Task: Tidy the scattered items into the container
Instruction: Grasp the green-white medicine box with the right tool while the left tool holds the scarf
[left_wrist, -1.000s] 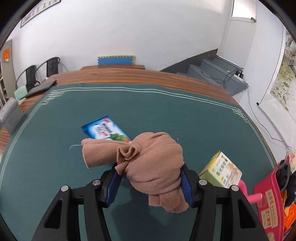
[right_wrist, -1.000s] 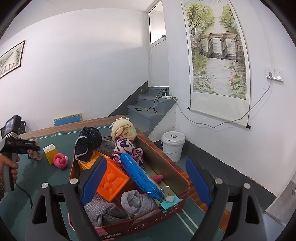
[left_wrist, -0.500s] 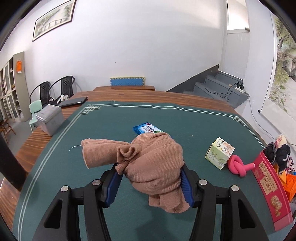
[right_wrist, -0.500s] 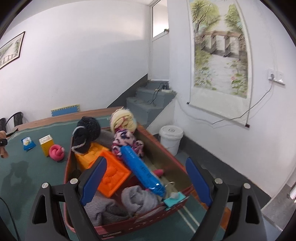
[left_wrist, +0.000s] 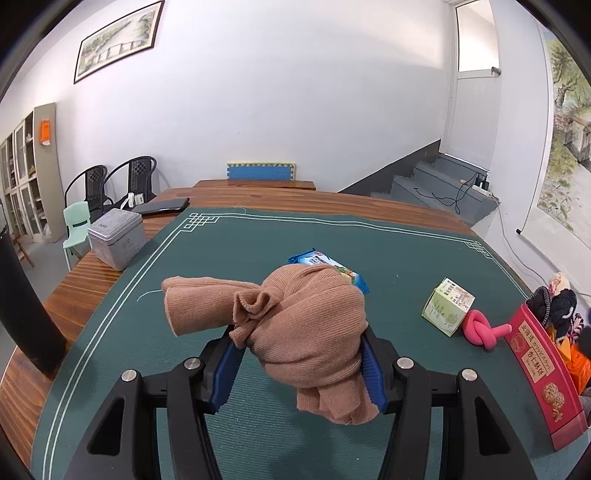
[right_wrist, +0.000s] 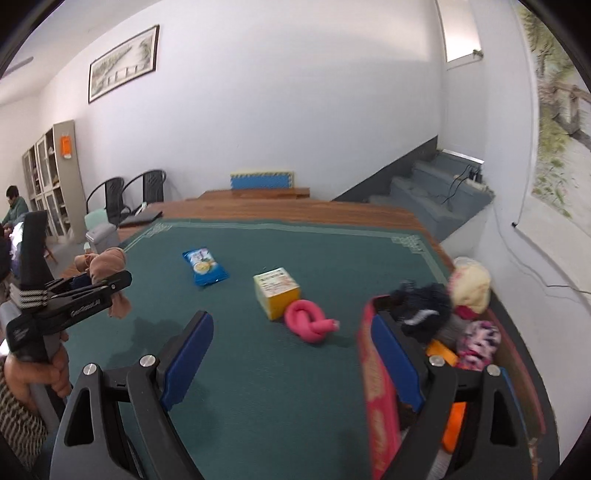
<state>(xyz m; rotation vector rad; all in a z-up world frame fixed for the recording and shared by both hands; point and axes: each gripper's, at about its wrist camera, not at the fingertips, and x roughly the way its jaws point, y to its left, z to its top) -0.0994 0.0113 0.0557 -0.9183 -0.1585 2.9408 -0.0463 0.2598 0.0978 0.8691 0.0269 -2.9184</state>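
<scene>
Right, left wrist view: the left gripper (left_wrist: 301, 363) has its fingers (left_wrist: 370, 373) clenched on a knotted tan knit cloth (left_wrist: 295, 325), held clear above the green table (left_wrist: 258, 243). A second ago the camera looked down at the mat with the blue snack packet (left_wrist: 328, 266) just beyond the cloth; now the view is raised and wider, the packet half hidden behind the cloth, and the green-and-yellow carton (left_wrist: 447, 305) and knotted pink foam tube (left_wrist: 480, 328) are both fully in frame. The red box (left_wrist: 543, 376) sits at the far right edge, already holding dark and patterned knitwear.

Right wrist view: the right gripper (right_wrist: 291, 363) is released, fingers spread wide with nothing between them. A second ago it looked straight down into the red box; it has swung away toward the table, so the box is now at the right. Packet, carton and tube lie loose on the mat, carton and tube touching.

Reading: the cloth is lifted but well short of the box, and three items are left on the table; the free gripper now faces them.
</scene>
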